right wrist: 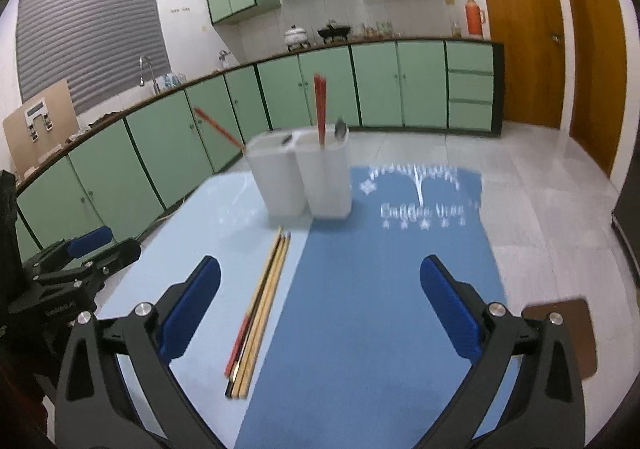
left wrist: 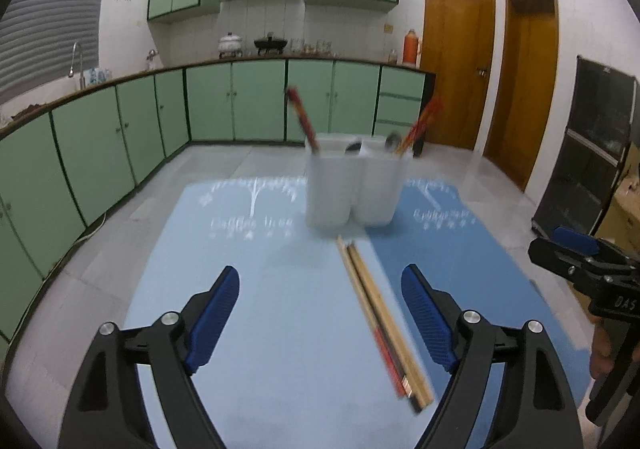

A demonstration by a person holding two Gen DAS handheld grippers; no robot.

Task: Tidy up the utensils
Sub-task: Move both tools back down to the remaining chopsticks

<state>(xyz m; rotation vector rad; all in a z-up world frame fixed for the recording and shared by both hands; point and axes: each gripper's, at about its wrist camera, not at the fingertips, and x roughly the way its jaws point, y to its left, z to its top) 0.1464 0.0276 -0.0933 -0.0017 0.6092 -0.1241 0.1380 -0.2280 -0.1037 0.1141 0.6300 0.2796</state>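
In the left wrist view, the left claw (left wrist: 320, 281) is spread wide and holds nothing; a bundle of chopsticks (left wrist: 380, 317) lies on the table (left wrist: 260, 329) between its blue pads, running toward the two white holders (left wrist: 352, 181) at centre frame. In the right wrist view, the right claw (right wrist: 320, 273) is also spread and empty, the chopsticks (right wrist: 260, 305) lying near its left pad, lower left of centre, below the holders (right wrist: 304, 173).

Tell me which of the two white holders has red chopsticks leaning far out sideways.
The left holder, on the light-blue mat: its red chopsticks slant steeply outward. Those in the right holder stand nearly upright.
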